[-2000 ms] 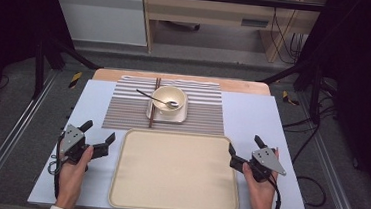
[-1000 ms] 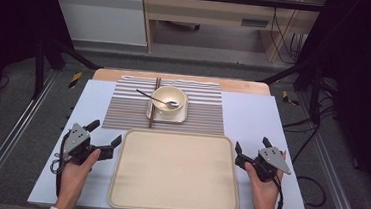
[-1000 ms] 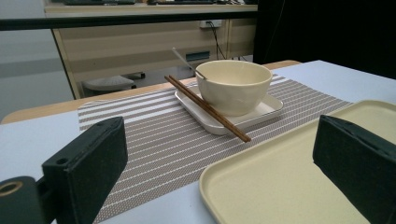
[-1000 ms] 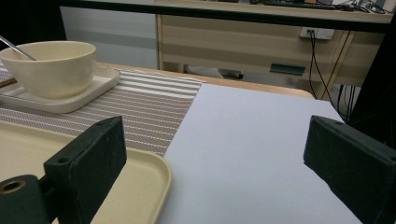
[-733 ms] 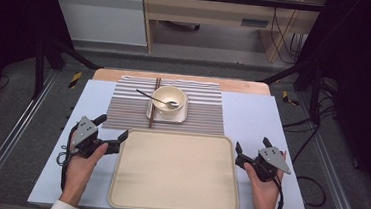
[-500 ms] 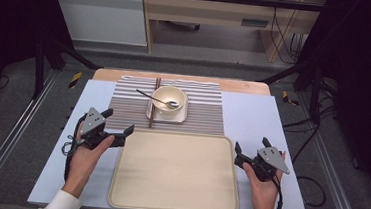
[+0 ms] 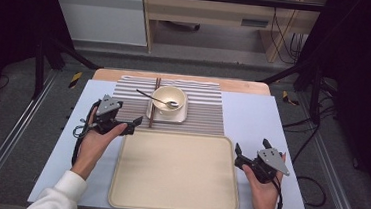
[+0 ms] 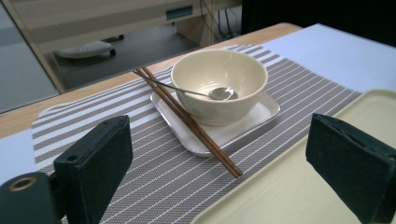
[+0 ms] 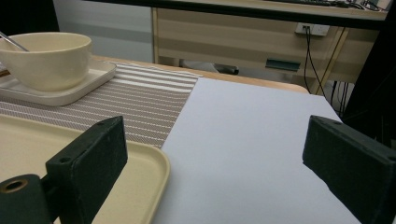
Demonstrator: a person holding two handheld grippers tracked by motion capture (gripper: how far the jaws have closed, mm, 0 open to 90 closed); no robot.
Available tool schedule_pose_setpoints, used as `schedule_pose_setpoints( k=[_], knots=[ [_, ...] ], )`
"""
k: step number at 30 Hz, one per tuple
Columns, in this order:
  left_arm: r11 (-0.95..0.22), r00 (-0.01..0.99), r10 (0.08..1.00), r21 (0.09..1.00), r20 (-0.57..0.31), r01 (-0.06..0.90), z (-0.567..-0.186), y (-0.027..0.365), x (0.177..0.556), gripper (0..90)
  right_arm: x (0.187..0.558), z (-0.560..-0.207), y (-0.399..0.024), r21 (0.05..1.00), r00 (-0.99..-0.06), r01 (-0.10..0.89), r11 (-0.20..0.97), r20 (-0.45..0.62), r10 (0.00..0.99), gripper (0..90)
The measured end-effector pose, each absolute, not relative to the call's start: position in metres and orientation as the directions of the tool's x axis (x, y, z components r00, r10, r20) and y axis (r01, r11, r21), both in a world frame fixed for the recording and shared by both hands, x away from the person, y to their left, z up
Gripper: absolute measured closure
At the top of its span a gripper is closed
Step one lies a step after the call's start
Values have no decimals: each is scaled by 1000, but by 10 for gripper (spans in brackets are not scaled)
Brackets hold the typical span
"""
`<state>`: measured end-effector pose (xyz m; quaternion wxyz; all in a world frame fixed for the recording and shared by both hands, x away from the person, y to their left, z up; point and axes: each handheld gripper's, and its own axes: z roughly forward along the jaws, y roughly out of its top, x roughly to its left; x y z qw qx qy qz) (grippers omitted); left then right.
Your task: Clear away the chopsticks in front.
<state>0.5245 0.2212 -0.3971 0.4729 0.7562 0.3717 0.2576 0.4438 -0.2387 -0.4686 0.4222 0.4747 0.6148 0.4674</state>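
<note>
The left gripper (image 7: 133, 124) is held over the striped placemat (image 7: 202, 116) at about 10 o'clock from the cream tray (image 7: 175, 171), its fingers (image 8: 91, 163) spread wide with nothing between them. It is pointed toward the pair of brown chopsticks (image 7: 152, 107), whose near tips lie just beyond it. In the left gripper view the chopsticks (image 8: 191, 123) are seen lying side by side, propped on the left rim of a small square plate (image 8: 252, 114) and sloping down onto the placemat (image 8: 154, 172). A cream bowl (image 7: 169, 99) is set on that plate, and a metal spoon (image 7: 158, 100) rests in it with its handle over the rim toward 10 o'clock. The right gripper (image 7: 251, 152) is held low over the light blue worktop (image 7: 253, 115) at 3 o'clock from the tray, just beside its right edge; its fingers (image 9: 88, 163) are likewise wide apart and empty.
</note>
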Motion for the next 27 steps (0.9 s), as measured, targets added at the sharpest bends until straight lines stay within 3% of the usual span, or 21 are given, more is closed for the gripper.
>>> schedule_pose_setpoints(
  k=[15,27],
  knots=[
    [-383,644,764,835,46,395,-412,192,552,136,442,-467,-236,972,-192,194,132,-94,977,76],
    [-320,574,819,816,-17,482,-420,193,566,314,441,-467,-241,973,-172,204,107,-72,982,85]
  ],
)
